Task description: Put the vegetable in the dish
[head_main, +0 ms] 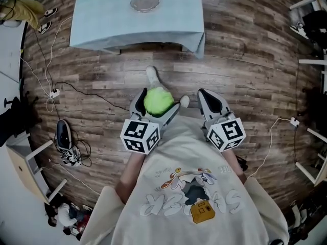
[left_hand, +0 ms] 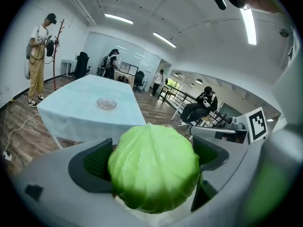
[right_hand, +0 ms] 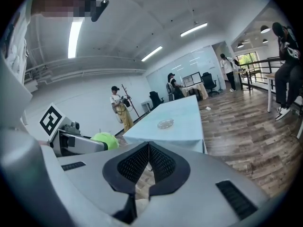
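The cabbage [left_hand: 154, 167] was clamped between the fingers [left_hand: 97, 162] of the left gripper [head_main: 158, 102], well apart from the glass dish [head_main: 145, 0] on the cloth-covered surface [head_main: 102, 19]. The right gripper [right_hand: 148, 162] was pressed closed, empty. The cabbage would best be carried level, lowered over the dish's middle, and only then released.

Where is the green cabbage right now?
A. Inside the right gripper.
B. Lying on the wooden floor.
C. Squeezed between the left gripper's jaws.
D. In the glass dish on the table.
C: the left gripper view shows the cabbage clamped between the left gripper jaws, while the dish sits apart on the table and the right gripper is shut on nothing.
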A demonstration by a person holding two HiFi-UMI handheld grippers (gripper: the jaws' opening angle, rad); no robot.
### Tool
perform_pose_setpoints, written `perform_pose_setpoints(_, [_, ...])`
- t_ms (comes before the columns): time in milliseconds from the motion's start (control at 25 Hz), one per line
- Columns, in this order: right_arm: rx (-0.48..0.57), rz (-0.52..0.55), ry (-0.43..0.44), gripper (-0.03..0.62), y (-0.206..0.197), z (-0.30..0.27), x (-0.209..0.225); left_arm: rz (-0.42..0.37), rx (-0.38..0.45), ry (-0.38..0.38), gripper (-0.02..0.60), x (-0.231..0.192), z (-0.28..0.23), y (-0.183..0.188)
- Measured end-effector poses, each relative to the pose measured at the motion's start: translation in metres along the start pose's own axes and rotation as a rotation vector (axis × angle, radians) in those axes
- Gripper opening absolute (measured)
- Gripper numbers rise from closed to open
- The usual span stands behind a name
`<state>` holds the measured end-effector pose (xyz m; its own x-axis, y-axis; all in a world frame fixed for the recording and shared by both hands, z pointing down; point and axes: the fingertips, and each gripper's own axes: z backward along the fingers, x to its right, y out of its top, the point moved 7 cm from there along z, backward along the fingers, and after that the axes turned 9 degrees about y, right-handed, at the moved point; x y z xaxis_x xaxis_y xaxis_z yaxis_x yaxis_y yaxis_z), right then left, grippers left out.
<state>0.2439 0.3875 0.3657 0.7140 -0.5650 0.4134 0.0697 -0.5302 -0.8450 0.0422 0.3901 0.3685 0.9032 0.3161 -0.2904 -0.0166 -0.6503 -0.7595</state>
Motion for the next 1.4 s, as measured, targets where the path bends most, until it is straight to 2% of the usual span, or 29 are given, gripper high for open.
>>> perform_pose_setpoints(440, [-0.017,0.009,-0.036,0.019,0.059,-0.103,0.025,-0.002,0.018,-0.028,0.533,-0.079,-0.056,0.08])
perform_pose_setpoints(640, [-0.013,0.015,-0.068,0.018,0.089,-0.15,0.025,0.008,0.044,-0.047,0.534,-0.124,-0.071,0.121])
perform_pose_setpoints(840, [-0.006,0.018,-0.104,0.02,0.115,-0.202,0.02,0.051,0.062,-0.066,0.533,-0.175,-0.085,0.155])
perform_pose_setpoints(1000, [-0.015,0.031,-0.112,0.019,0.124,-0.236,0.011,0.035,0.063,-0.088,0.534,-0.206,-0.096,0.172])
perform_pose_setpoints(1160, [-0.037,0.027,-0.116,0.02,0.128,-0.256,0.012,0.012,0.051,-0.101,0.534,-0.224,-0.11,0.184])
perform_pose_setpoints(1400, [-0.033,0.017,-0.103,0.019,0.147,-0.279,0.037,0.006,0.027,-0.095,0.534,-0.227,-0.137,0.2])
